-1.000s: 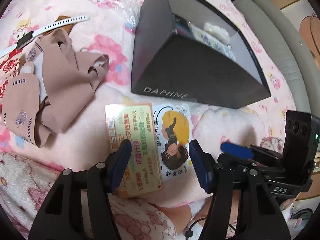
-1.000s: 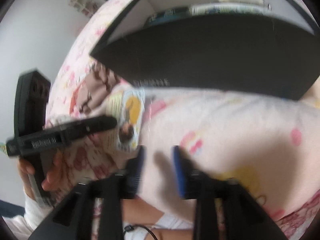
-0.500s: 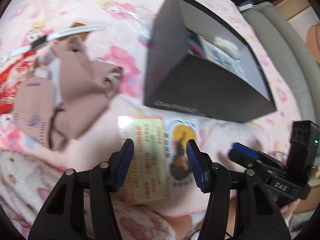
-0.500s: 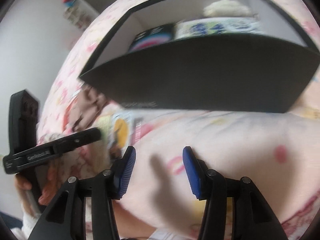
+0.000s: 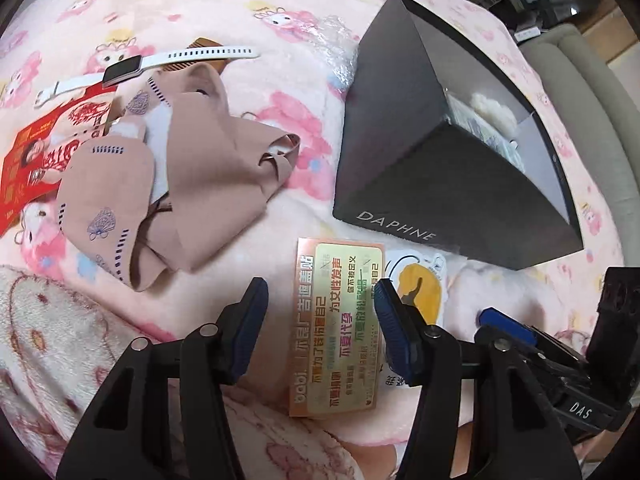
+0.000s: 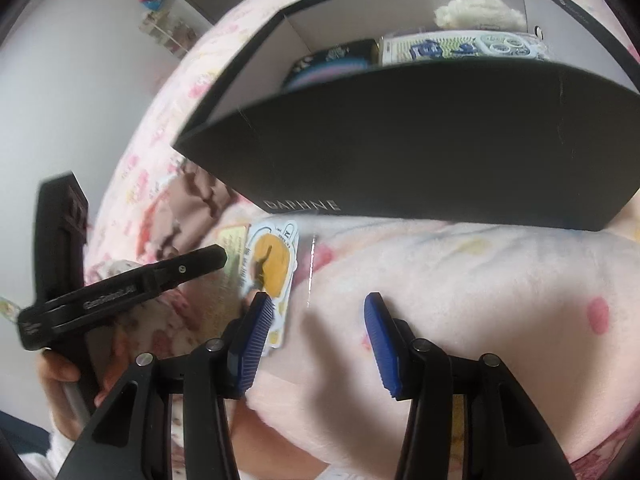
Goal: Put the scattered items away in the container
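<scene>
The left gripper (image 5: 320, 312) is being opened over a glossy rectangular card (image 5: 338, 328) that's lying flat on the fuzzy pink blanket (image 5: 280, 20), not pinched yet. The right gripper (image 6: 316, 332) is being held wide open with nothing in it, just beside a rounded sticker (image 6: 272, 264). Both are being kept near the matte black cardboard box (image 6: 420, 140).
</scene>
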Tool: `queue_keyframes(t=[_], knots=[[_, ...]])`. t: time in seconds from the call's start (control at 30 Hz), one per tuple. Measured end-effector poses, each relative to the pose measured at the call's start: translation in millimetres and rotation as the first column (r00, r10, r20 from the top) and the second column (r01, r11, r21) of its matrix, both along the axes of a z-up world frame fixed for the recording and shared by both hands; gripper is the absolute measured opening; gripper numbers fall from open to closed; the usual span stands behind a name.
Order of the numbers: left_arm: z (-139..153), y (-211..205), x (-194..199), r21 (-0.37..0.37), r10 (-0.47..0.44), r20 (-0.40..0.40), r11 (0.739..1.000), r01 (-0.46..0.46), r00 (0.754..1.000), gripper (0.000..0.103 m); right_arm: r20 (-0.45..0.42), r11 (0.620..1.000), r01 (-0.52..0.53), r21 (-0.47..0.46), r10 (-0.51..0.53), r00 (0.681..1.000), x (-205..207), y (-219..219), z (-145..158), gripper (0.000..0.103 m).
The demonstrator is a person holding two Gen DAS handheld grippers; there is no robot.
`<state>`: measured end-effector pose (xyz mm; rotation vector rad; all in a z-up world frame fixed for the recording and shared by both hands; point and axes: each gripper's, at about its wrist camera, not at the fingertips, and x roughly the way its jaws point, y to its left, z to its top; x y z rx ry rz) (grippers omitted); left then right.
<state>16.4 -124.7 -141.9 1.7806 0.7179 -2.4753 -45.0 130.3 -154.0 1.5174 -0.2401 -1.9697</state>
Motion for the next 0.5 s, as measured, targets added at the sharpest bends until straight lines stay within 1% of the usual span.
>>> queue_keyframes(t=[0.03,0.07,0.1,0.13,0.2,0.23,0.27,0.3,0.33,0.37,0.43,0.5], knots=[[-3,0,-1,-0.013,-0.008,0.020,1.000,0.008,1.000,0.060,0.004,1.000,-0.001,-0.017,0.001,1.000,-1,1,-1,0.045],[-4,3,-2,-0.042,-0.011,0.037,0.999,0.013,0.999,0.060,0.015,1.000,-0.004,-0.027,0.004,1.000,-3,-1,-2,0.045],[-6,5,-3,-0.062,-0.020,0.042,0.998,0.023,0.999,0.060,0.028,1.000,-0.008,-0.027,0.009,1.000,-4,-4,-4,0.045],[-8,11,-3,-0.067,-0.036,0.042,0.997,0.039,0.998,0.060,0.043,0.999,-0.024,-0.023,0.025,0.999,-5,-9,-7,0.045],[-8,15,-3,-0.019,-0.076,0.028,0.997,0.076,0.997,0.060,0.064,0.997,-0.078,-0.016,0.079,0.995,-6,-24,-15,0.045],[-9,16,-2,0.010,-0.092,0.022,0.996,0.092,0.996,0.058,0.075,0.996,-0.092,-0.015,0.092,0.993,-5,-28,-18,0.043],[-8,16,-1,0.011,-0.099,0.020,0.995,0.099,0.995,0.057,0.091,0.994,-0.106,-0.016,0.107,0.990,-4,-31,-22,0.033],[-6,16,1,0.004,-0.105,0.014,0.994,0.105,0.994,0.048,0.093,0.994,-0.113,-0.011,0.113,0.989,-2,-31,-22,0.026],[-3,15,3,0.014,-0.115,0.006,0.993,0.114,0.993,0.042,0.087,0.994,-0.112,-0.005,0.112,0.990,0,-31,-22,0.023],[1,14,5,0.021,-0.117,-0.001,0.993,0.117,0.993,0.041,0.081,0.994,-0.112,-0.008,0.112,0.990,1,-29,-20,0.020],[11,13,8,0.040,-0.128,-0.021,0.991,0.128,0.992,0.035,0.065,0.995,-0.100,-0.012,0.101,0.993,3,-25,-14,0.019],[25,13,11,0.056,-0.138,-0.048,0.988,0.141,0.989,0.035,0.022,0.997,-0.082,-0.006,0.082,0.996,7,-19,-2,0.019]])
